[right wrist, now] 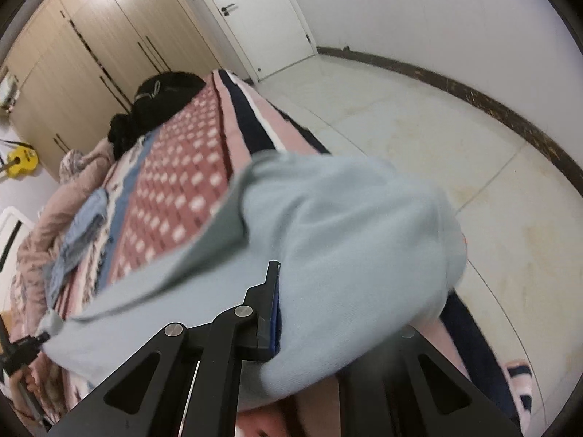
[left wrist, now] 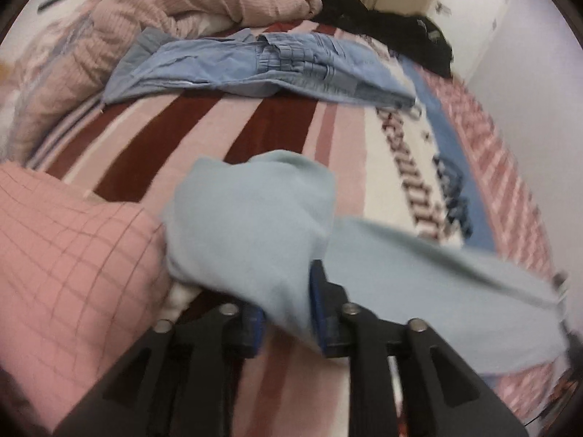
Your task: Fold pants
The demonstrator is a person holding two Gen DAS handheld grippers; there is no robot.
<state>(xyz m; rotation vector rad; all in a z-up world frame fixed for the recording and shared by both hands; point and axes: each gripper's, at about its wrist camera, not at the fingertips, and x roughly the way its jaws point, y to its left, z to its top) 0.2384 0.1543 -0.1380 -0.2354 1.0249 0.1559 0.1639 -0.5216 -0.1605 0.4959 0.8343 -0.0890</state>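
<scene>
1. Now, both grippers are holding the pale blue soft cotton pants (left wrist: 255,218) up over the striped pink-and-maroon bedspread (left wrist: 284,123), and the cloth is stretching in a band between them.
2. The left gripper (left wrist: 286,313) is pinching a bunched corner of the fabric between its blue-padded fingers (left wrist: 317,313), jaws drawn narrow on the cloth.
3. The right gripper (right wrist: 309,309) is gripping the other end; one finger (right wrist: 271,291) is showing, the other is lying buried under the draped cloth, so I am judging the clamp from the way the fabric is hanging off it.
4. The relation that matters — the pants' long axis is running side to side from one gripper to the other, roughly across the bed, with the slack sagging toward the mattress between them.
5. Neither hand is nearer the garment; each is carrying an end, so the coming fold looks to depend on bringing the two ends together or lowering the span flat.
6. Farther up the bed, a crumpled blue pleated garment (left wrist: 262,65) is lying well apart from the held pants, with a ribbed pink quilt (left wrist: 120,29) heaped behind it — both are sitting clear of the working space.
</scene>
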